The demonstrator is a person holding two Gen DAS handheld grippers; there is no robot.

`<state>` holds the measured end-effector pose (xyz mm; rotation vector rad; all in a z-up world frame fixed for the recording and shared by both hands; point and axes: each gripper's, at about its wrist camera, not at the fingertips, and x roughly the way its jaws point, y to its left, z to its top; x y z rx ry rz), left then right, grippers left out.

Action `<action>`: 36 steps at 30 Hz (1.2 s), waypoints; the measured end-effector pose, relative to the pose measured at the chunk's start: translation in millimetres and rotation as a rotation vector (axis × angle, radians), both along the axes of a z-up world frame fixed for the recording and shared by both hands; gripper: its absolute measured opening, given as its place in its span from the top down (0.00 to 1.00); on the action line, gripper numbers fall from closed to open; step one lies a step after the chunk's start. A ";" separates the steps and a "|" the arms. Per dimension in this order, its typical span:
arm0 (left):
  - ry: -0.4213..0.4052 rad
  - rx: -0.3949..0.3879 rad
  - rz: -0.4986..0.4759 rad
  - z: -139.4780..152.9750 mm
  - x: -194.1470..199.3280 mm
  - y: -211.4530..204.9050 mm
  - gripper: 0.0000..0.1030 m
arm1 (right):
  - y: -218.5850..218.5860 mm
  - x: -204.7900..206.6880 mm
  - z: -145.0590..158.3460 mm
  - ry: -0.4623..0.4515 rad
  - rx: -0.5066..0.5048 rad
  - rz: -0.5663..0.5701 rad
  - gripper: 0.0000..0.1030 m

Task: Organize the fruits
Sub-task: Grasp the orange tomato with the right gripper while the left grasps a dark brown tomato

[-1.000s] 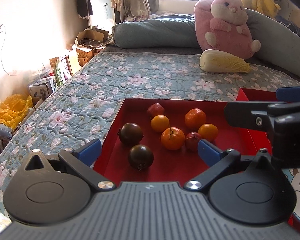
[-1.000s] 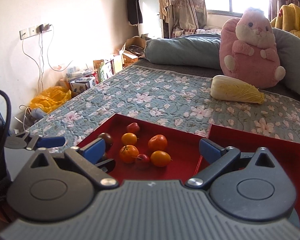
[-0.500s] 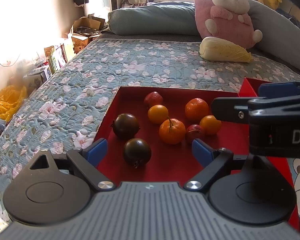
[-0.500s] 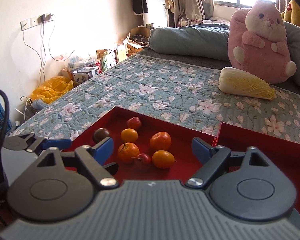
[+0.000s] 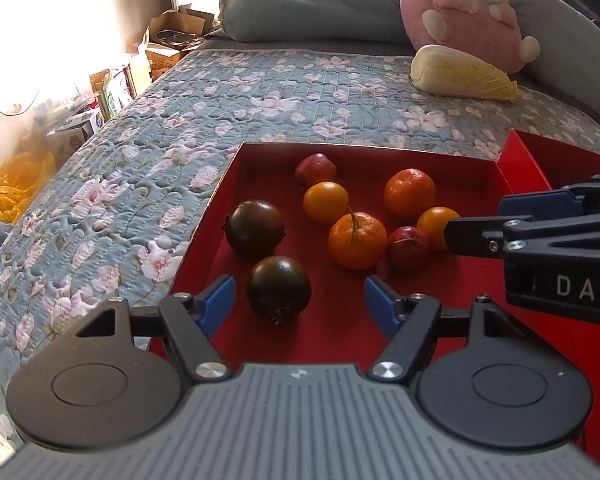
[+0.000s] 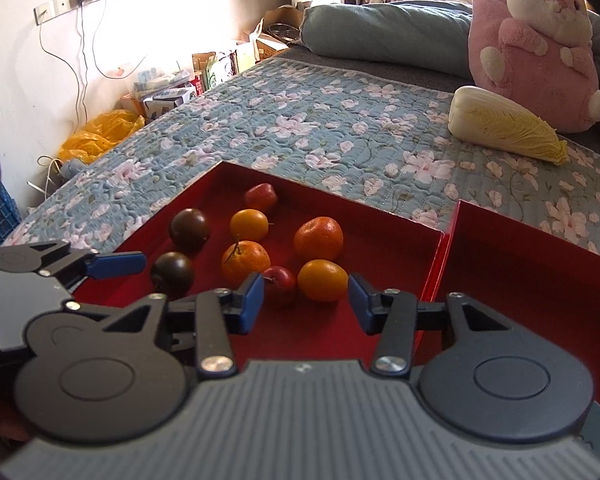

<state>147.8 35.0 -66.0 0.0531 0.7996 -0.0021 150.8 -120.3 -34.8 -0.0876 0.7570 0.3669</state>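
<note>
Fruit lay loose in a shallow red cardboard tray [image 5: 204, 216]; left gripper [image 5: 298, 300] gaped wide around a dark round tomato [image 5: 279, 290], right gripper [image 6: 306, 300] wide near a small yellow-orange fruit [image 6: 322, 280].

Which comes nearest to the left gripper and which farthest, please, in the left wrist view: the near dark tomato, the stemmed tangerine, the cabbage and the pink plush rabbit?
From the left gripper:
1. Near dark tomato, just ahead between the open fingers.
2. Stemmed tangerine, mid-tray, slightly right.
3. Cabbage, on the quilt beyond the tray, right.
4. Pink plush rabbit, behind the cabbage by the pillows.
</note>
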 end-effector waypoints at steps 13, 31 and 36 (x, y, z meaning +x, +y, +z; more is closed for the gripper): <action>0.043 0.003 0.037 -10.0 21.7 4.5 0.26 | 12.0 26.1 -17.8 0.066 -0.155 -0.001 0.60; 0.045 -0.035 0.029 -12.2 29.3 6.2 0.59 | 25.4 49.8 -25.6 0.097 -0.180 0.077 0.64; 0.043 -0.044 0.020 -11.3 27.7 5.9 0.59 | 22.0 41.1 -23.1 0.076 -0.163 0.044 0.65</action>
